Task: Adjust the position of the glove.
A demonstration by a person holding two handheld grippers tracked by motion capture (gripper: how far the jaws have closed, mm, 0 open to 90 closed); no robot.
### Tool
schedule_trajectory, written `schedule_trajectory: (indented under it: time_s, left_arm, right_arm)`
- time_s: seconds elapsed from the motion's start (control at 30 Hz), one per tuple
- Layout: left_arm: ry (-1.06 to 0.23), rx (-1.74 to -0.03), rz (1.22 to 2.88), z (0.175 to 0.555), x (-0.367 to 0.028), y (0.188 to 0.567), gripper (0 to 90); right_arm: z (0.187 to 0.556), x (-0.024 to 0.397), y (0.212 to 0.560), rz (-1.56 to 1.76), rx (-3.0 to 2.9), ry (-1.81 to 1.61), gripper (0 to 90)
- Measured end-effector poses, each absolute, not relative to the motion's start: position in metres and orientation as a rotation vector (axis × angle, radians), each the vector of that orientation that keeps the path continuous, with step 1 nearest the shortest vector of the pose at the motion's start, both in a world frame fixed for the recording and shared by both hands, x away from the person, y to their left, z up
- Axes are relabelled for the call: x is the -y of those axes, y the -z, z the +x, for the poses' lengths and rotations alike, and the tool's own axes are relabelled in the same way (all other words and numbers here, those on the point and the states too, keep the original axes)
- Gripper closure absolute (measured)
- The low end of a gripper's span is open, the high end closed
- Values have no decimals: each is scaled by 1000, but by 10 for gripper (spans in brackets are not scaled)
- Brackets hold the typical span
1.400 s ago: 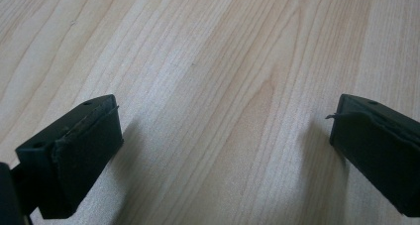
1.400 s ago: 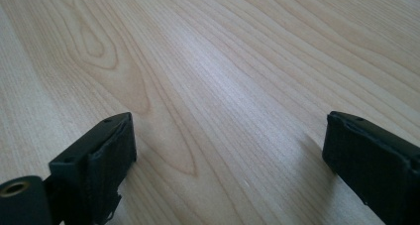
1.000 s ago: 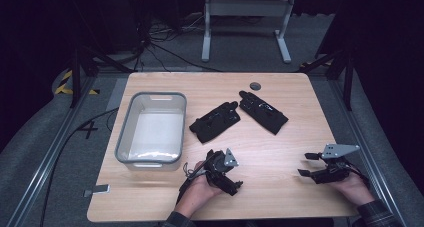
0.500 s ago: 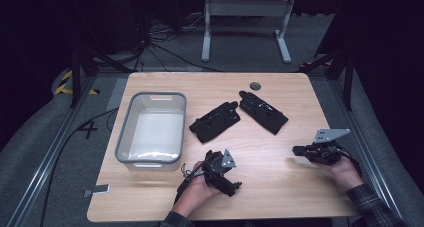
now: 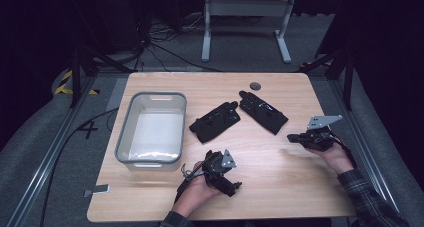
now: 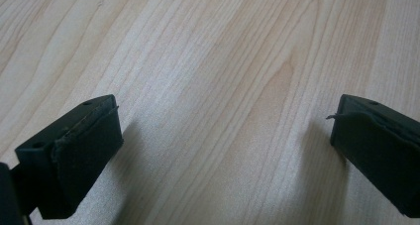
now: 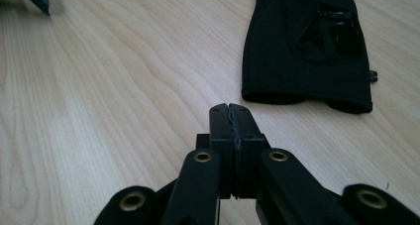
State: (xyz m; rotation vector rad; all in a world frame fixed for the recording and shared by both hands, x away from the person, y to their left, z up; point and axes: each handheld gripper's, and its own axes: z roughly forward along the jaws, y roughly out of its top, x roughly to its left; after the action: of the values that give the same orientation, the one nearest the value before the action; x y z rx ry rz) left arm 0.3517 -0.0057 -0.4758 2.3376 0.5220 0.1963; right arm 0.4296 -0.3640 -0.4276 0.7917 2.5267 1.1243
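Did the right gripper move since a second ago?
Yes. The right gripper slid up toward the right-hand glove, and its jaws have just closed on nothing.

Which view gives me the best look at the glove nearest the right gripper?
The right gripper view: that glove lies close ahead, its cuff edge and shiny patch clear. The high view shows it whole but small, beside the other glove. The left gripper view faces bare table.

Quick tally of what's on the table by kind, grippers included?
Black gloves: 2, the left glove and the right glove
Grey bin: 1
Grippers: 2, the left gripper and the right gripper
Total: 5
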Motion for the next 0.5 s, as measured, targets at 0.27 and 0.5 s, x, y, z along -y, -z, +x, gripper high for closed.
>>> schedule_trajectory:
  time_s: [0.27,0.5]
  left_arm:
    - [-196,-522,2338,352,6,476,0]
    - [-196,-522,2337,352,6,476,0]
  right_arm:
    - [454,353,430,794,-2514,-1124,898]
    - [476,346,434,818,-2506,-1118,897]
